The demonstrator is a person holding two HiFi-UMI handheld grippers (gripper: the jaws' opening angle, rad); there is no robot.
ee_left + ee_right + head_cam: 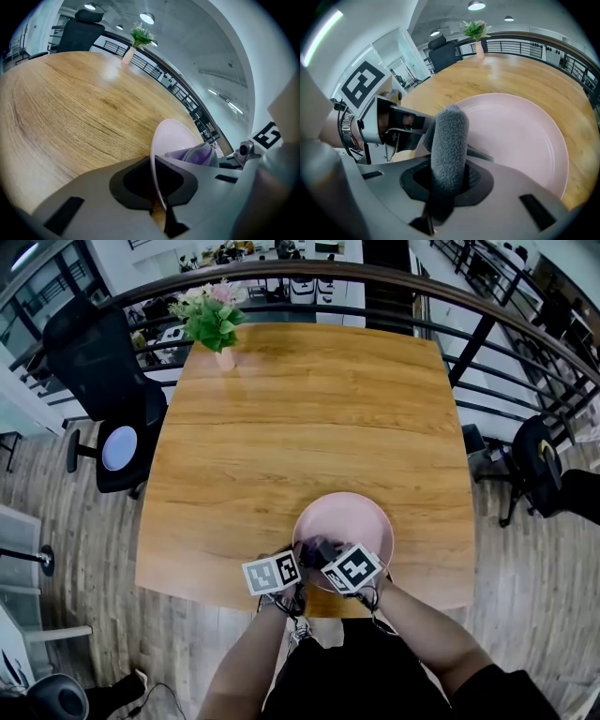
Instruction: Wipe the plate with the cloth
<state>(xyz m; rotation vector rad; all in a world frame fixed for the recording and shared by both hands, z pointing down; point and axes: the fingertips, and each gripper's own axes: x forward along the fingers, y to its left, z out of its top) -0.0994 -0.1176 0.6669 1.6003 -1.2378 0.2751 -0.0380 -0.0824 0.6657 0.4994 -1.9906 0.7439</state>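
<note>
At the near counter (pixel 309 409) edge, the left gripper (pixel 158 190) jaws clamp the plate (pixel 174 136) rim, while the right gripper (pixel 443 187) jaws pinch the cloth (pixel 450 140), plate face directly ahead.

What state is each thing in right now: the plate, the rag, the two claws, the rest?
plate: on the table at its near edge, rim pinched by the left claw.
cloth: bunched up, clamped in the right claw, over the plate.
left claw: shut on the plate's rim.
right claw: shut on the cloth.
flower vase: upright at the far edge.
chair: standing left of the table.
</note>
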